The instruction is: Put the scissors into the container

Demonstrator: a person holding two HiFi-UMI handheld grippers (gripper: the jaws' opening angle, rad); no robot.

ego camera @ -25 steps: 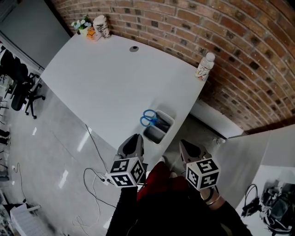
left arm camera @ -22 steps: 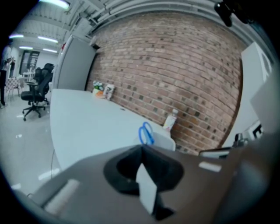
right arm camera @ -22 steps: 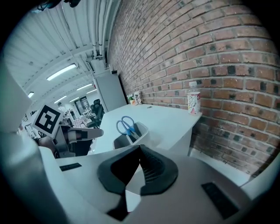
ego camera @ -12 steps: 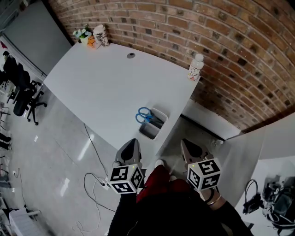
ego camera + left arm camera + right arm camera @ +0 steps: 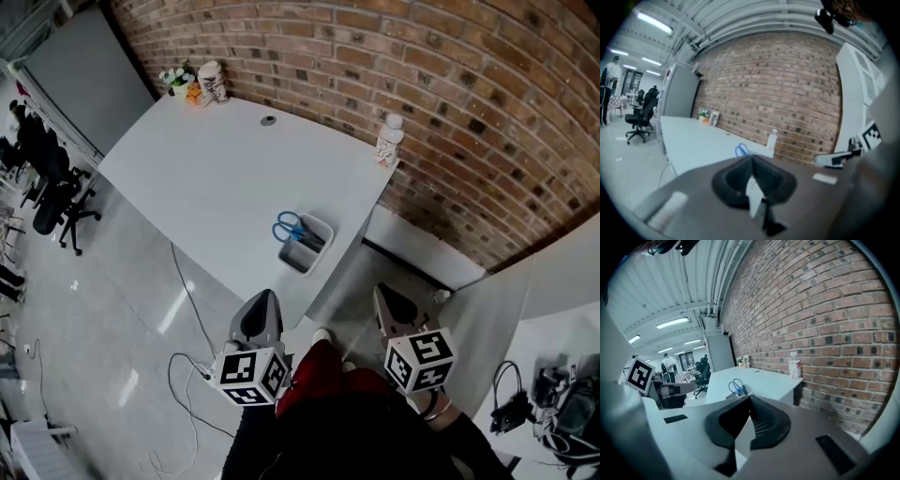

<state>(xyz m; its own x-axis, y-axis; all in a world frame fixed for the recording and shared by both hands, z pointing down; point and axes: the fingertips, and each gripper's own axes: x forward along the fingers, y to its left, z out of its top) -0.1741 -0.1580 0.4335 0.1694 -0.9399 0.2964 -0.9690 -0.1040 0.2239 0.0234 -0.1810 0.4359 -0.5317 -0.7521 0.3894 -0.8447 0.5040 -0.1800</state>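
Note:
Blue-handled scissors [image 5: 289, 226] stand in a white container [image 5: 327, 231] at the near edge of the white table [image 5: 206, 169]. Both grippers hang off the table, over the floor in front of it. My left gripper [image 5: 262, 300] is shut with nothing between its jaws, and my right gripper [image 5: 383, 293] is shut and empty too. In the left gripper view the scissors [image 5: 740, 150] show small beyond the closed jaws of the left gripper [image 5: 751, 157]. The right gripper view shows the scissors [image 5: 736, 386] in the container [image 5: 744, 392] past the right gripper [image 5: 750, 398].
A small bottle [image 5: 386, 139] stands at the table's far right corner by the brick wall [image 5: 450, 103]. A plant and a cup [image 5: 197, 82] sit at the far left corner. Office chairs [image 5: 52, 187] stand left. A cable [image 5: 187, 375] lies on the floor.
Both grippers have drawn back from the table's near edge, so the container and scissors look smaller and farther. The left gripper's jaws have closed.

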